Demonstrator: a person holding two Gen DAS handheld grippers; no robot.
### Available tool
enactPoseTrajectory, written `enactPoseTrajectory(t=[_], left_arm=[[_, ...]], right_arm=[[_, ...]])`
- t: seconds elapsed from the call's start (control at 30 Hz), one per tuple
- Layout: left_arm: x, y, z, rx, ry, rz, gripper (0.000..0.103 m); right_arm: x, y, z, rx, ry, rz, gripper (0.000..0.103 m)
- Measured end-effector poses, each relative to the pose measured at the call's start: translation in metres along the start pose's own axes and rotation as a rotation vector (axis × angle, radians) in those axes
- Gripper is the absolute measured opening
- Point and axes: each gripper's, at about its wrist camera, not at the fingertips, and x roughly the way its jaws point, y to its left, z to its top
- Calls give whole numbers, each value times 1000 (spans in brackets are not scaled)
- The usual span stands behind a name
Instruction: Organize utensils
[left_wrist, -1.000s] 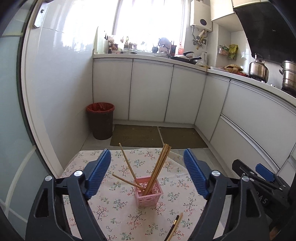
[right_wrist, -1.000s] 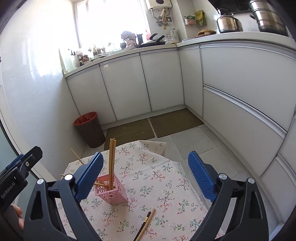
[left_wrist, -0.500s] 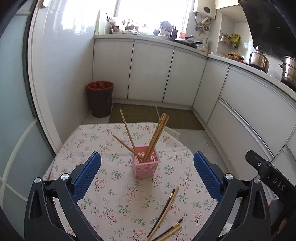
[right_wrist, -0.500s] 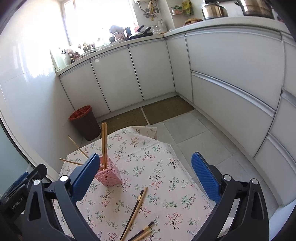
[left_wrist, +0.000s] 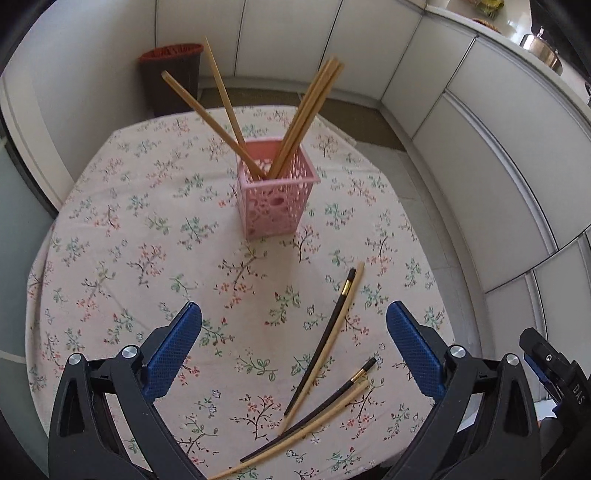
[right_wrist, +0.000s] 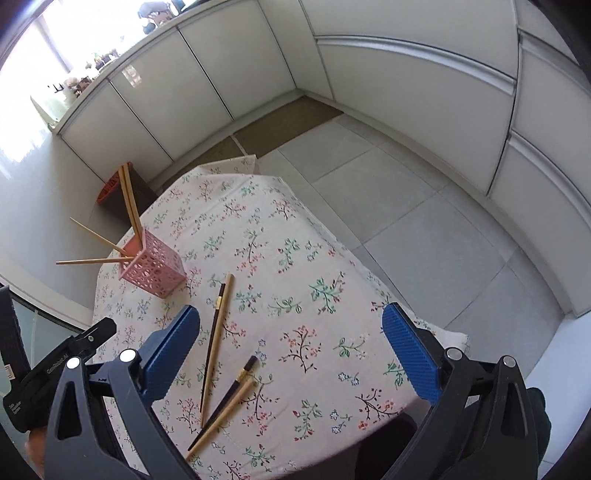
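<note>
Looking along the left wrist view, the left gripper (left_wrist: 293, 339) hangs above the floral tablecloth (left_wrist: 122, 236), its jaws spread wide and gripping nothing. The pink basket (left_wrist: 275, 201) stands upright near the middle of the table with several wooden chopsticks (left_wrist: 306, 114) leaning out of it. Two loose pairs lie near the front edge, each a black chopstick (left_wrist: 325, 338) touching a pale one (left_wrist: 334, 341). To pick well, I would judge it best to come down across a single stick near its middle, so it does not pivot, and to close squarely so the neighbour is not dragged along. The nearer pair runs off the bottom of the frame.

From the right wrist view, the right gripper (right_wrist: 290, 347) is likewise released and empty, with the loose sticks (right_wrist: 216, 339) lying nearer its left finger. How many sticks sit in the basket (right_wrist: 155, 267) is hard to count.
</note>
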Motion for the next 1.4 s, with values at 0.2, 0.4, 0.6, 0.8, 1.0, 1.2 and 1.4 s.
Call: enactPoseTrajectory(t=[0.2,0.4,0.6,0.8,1.0,1.2,1.4], left_arm=[[56,-26,3,81,152,-28,83],[109,-51,13,123,242,17,59],[130,-69,19,158,260,-39,28],[145,-93,39,310,275,-67,28],[170,-107,46,422,308,-15,28],[178,-119,40,550,289,7,24],[157,-115,36,558,225,3,7]], right_arm=[[13,-12,-3,36,53,6,96],[24,-22,-3,55,84,-7,96],[36,-32,-1,77,120,-11,96],[40,-36,-1,90,129,-15,96],[47,-38,-1,88,148,-31,96],[60,-44,-11,143,235,-10,96],[78,-36,-36,230,362,30,96]])
